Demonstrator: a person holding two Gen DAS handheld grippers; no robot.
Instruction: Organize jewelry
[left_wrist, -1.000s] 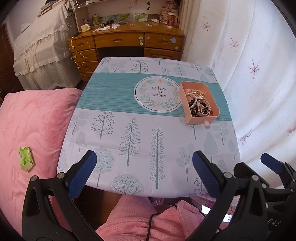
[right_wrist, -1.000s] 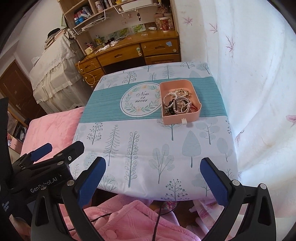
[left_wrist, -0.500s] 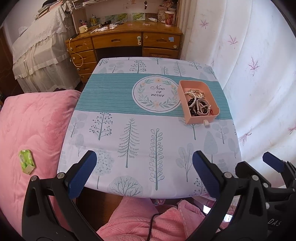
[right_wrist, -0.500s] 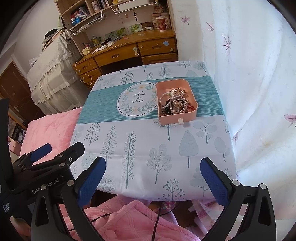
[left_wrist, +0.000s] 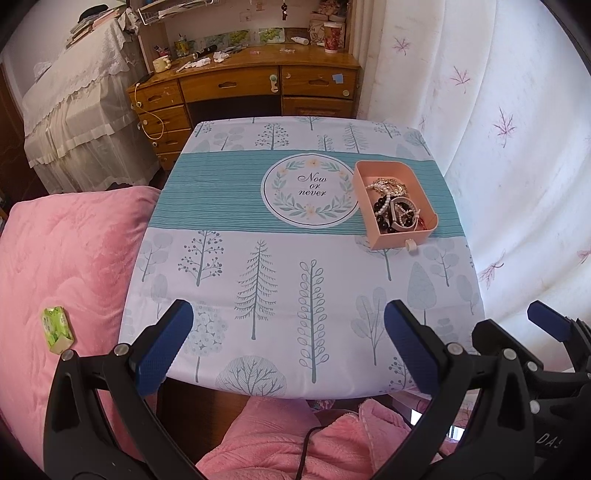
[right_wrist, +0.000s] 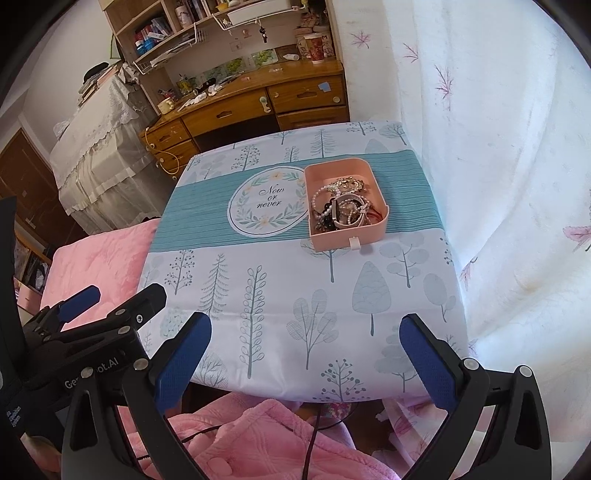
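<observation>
Pink tray (left_wrist: 393, 206) is sitting on the teal band of the tablecloth (left_wrist: 288, 280), toward the table's far right, just beside the round "Now or never" wreath print (left_wrist: 309, 191) and touching its right rim. Jewelry (left_wrist: 395, 206) is lying tangled inside: pearl strands, dark beads, a white band, all piled toward the near half of the tray; in the right wrist view the same heap (right_wrist: 341, 210) is filling the near part of the tray (right_wrist: 345, 206). A small white tab (left_wrist: 410, 245) is sticking out from the tray's near wall. Tray's right wall is sitting close to the table's right edge, near the curtain (left_wrist: 517, 147) hanging alongside. Rest of the cloth in front and left of the tray is lying flat, giving open room across the near half. Left gripper (left_wrist: 288, 345) is hovering over the near table edge, jaws spread wide, holding nothing. Right gripper (right_wrist: 306, 356) is likewise hovering at the near edge, jaws spread wide, gripping nothing, well apart from the tray. Pink quilt (left_wrist: 62, 266) is butting against the table's left edge, with a green packet (left_wrist: 57, 328) lying on it. Wooden desk (left_wrist: 243, 88) is standing beyond the far edge.
</observation>
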